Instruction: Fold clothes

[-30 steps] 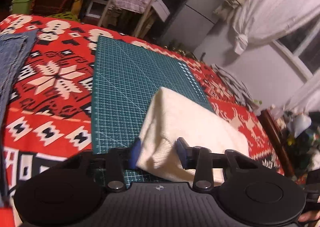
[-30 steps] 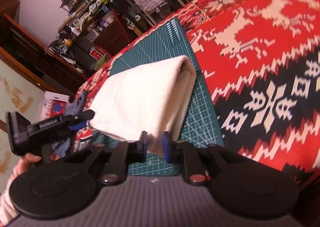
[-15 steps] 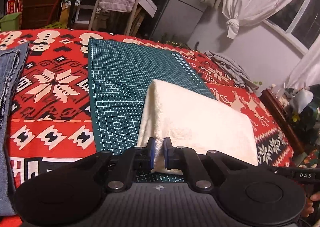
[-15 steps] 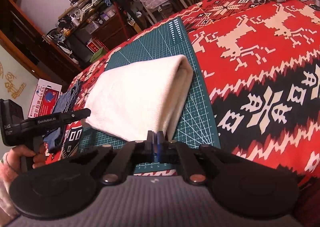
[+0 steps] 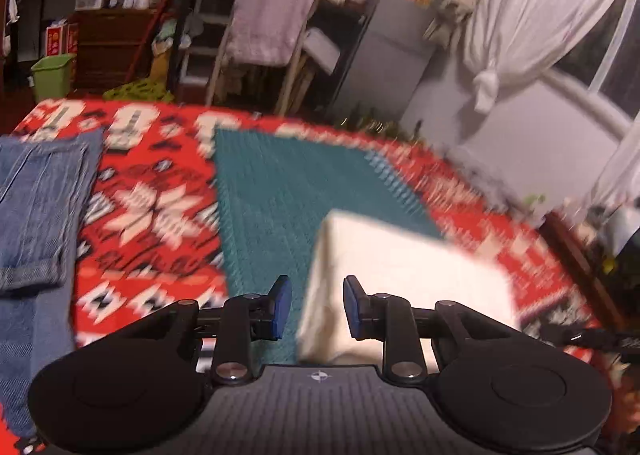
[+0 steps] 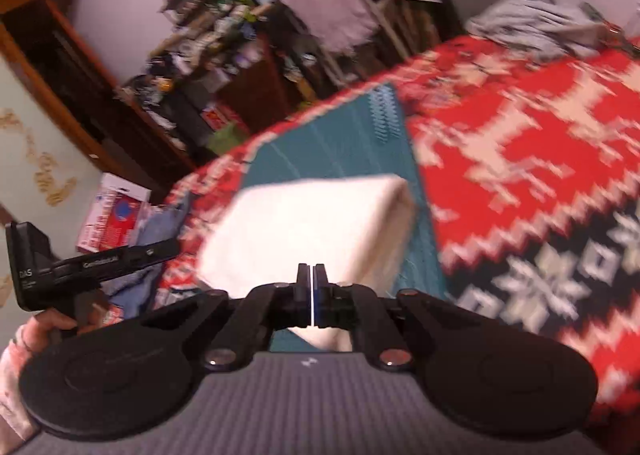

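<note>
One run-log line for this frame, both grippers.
left gripper open, empty | right gripper shut, empty | cream cloth folded on green mat

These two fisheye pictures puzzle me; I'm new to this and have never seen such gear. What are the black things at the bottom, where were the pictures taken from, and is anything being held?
The black things are hand-held grippers, each with two fingers that open and shut. A person holds one in each hand, and each carries a camera that looks forward along its fingers.

In the left wrist view, the left gripper is open, its blue pads apart, with nothing clamped between them. In the right wrist view, the right gripper is shut; whether it pinches any cloth cannot be told. At that picture's left edge you also see the person's hand holding the other gripper.

On the red patterned blanket lies a green cutting mat, and on it a folded cream cloth. Folded jeans lie to the left. Both pictures are motion-blurred.
</note>
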`<state>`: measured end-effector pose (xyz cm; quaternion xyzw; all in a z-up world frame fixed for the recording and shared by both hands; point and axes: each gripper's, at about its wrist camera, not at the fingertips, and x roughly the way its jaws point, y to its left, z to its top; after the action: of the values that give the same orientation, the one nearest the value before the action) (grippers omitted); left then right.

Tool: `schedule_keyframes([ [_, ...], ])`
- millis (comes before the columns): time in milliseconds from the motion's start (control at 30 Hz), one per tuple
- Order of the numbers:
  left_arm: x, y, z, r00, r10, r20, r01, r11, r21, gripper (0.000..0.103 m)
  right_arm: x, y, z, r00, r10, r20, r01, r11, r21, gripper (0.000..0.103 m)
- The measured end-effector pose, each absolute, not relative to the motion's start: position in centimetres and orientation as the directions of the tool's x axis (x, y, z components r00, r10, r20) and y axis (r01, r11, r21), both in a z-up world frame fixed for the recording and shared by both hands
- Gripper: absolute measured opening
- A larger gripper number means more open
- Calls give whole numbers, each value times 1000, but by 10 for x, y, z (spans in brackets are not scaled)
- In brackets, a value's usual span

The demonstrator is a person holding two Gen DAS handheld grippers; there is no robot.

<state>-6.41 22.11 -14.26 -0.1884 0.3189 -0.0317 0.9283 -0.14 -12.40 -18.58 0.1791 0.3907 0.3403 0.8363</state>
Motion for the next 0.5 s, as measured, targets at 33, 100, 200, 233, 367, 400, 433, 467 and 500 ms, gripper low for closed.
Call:
schedule_keyframes([
  [33,-59,215,-141,796,-225,-561,-23,916,-399,25,3,-116,-187,449,724,-524,-436,689,578,2],
  [100,-47,204,-139,794,-315,-520,55,889,-455,24,13,-99,-188,418,752,-510,-449,659,604,2],
  [200,-28,183,-154,755,-386,-530,109,872,-478,16,24,-86,-203,388,763,-517,-422,646,636,3],
  [233,-23,180,-161,736,-397,-548,107,868,-485,11,26,-87,-208,387,759,-524,-409,651,640,3],
  [367,-22,175,-183,704,-422,-571,98,854,-511,10,32,-102,-225,384,759,-525,-364,647,670,0],
  [400,-24,176,-185,705,-423,-569,97,853,-513,10,32,-107,-227,386,758,-526,-355,648,674,0],
  [433,-26,178,-184,703,-421,-573,91,853,-514,7,32,-112,-229,387,757,-527,-347,649,677,0],
  [467,-27,179,-183,700,-418,-579,85,853,-515,6,32,-118,-230,386,753,-532,-333,652,681,0],
  [500,-28,180,-181,698,-416,-583,79,854,-515,5,33,-122,-230,386,752,-534,-316,652,689,0],
])
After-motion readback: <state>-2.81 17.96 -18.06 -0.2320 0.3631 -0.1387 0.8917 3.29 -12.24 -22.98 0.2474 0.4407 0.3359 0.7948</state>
